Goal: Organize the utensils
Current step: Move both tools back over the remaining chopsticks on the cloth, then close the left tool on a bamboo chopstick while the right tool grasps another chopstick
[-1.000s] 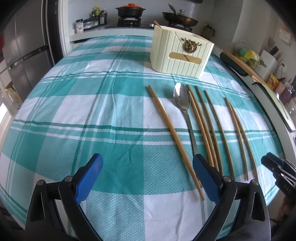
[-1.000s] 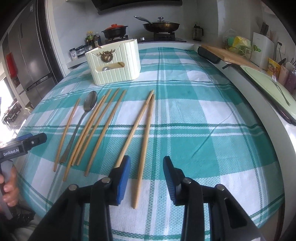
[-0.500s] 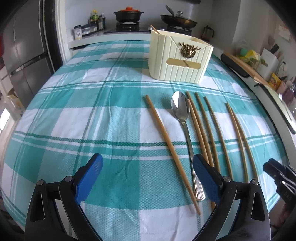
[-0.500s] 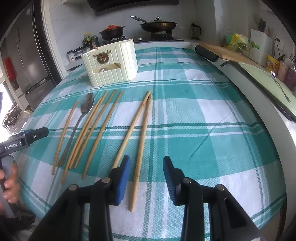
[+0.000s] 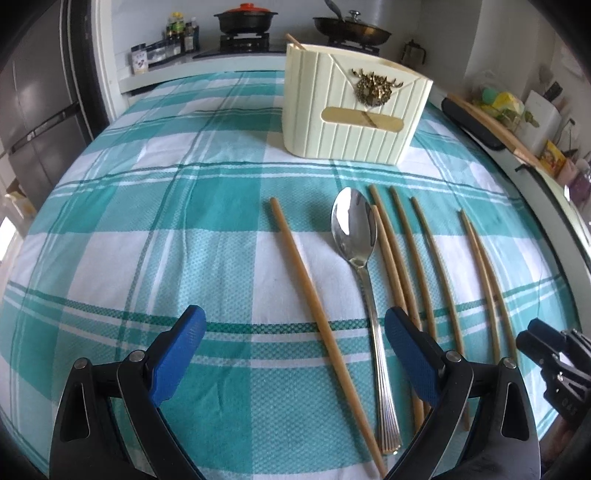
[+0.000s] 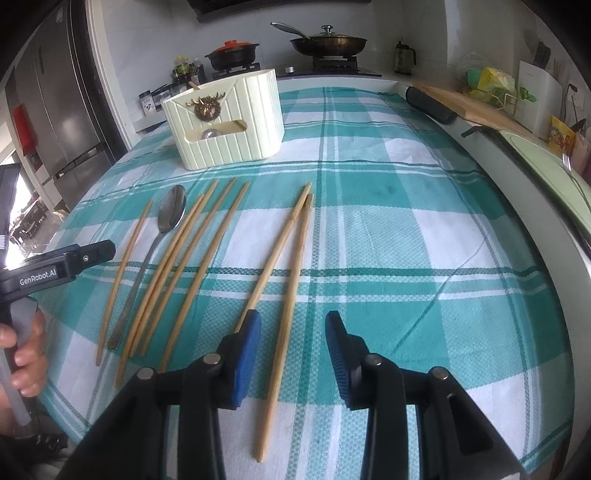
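Note:
A cream utensil holder [image 5: 354,110] stands at the far side of the checked tablecloth [image 5: 147,221]. In front of it lie a steel spoon [image 5: 352,229] and several bamboo chopsticks. My left gripper [image 5: 293,325] is wide open low over the cloth, with a lone chopstick [image 5: 314,295] and the spoon's handle lying between its blue fingers. My right gripper [image 6: 292,325] is open, narrower, over the rightmost pair of chopsticks [image 6: 295,258]; one stick lies in the gap and the pads are not pressing it. The holder [image 6: 229,125] and spoon [image 6: 171,214] also show there, as does the left gripper [image 6: 59,266], held by a hand [image 6: 26,343].
A stove with a black pot [image 5: 245,18] and a pan [image 5: 351,27] sits behind the table. A steel fridge [image 5: 33,110] stands at the left. A cutting board [image 6: 469,103] and a pale tray [image 6: 546,166] with a fork line the right counter.
Both grippers have moved forward over the cloth toward the holder. The lone chopstick and spoon handle now lie further in between the left fingers. Neither gripper's jaw width changed.

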Motion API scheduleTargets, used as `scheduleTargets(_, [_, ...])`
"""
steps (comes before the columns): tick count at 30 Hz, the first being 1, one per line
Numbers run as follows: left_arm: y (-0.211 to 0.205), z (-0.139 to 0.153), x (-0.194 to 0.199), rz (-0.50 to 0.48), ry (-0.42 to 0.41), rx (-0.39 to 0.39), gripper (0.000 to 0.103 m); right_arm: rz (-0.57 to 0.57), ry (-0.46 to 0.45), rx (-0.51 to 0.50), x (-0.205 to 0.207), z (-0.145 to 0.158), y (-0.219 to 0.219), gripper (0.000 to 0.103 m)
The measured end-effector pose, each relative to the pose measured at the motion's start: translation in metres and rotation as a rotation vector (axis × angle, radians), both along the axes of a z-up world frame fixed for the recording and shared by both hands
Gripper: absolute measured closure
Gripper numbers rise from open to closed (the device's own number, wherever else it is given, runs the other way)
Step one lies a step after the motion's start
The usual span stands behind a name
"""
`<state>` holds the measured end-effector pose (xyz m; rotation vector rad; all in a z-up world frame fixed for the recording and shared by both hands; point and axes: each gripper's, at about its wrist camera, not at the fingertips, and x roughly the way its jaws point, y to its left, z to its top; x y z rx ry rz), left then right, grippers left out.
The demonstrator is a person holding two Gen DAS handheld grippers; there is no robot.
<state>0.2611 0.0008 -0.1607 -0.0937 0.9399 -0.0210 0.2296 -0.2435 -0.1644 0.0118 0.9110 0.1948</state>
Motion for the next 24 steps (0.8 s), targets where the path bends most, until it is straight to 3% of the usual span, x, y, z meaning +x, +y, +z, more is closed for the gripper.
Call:
scheduleTargets(5, [-0.004, -0.021, 0.013, 0.003, 0.032, 0.106, 0.004, 0.028, 0.018, -0.07, 0.019, -0.018, 0.011, 0.066])
scheduleTargets(12, [0.012, -0.017, 0.006, -0.025, 0.022, 0.162, 0.004, 0.04, 0.032, -0.152, 0.029, -0.016, 0.013, 0.069])
scheduleTargets(20, [0.033, -0.021, 0.028, -0.083, 0.084, 0.087, 0.005, 0.063, 0.063, -0.148, 0.048, -0.016, 0.009, 0.069])
scheduleTargets(24, [0.026, -0.021, 0.046, -0.135, 0.104, 0.091, 0.005, 0.084, 0.079, -0.143, 0.068, -0.016, 0.007, 0.069])
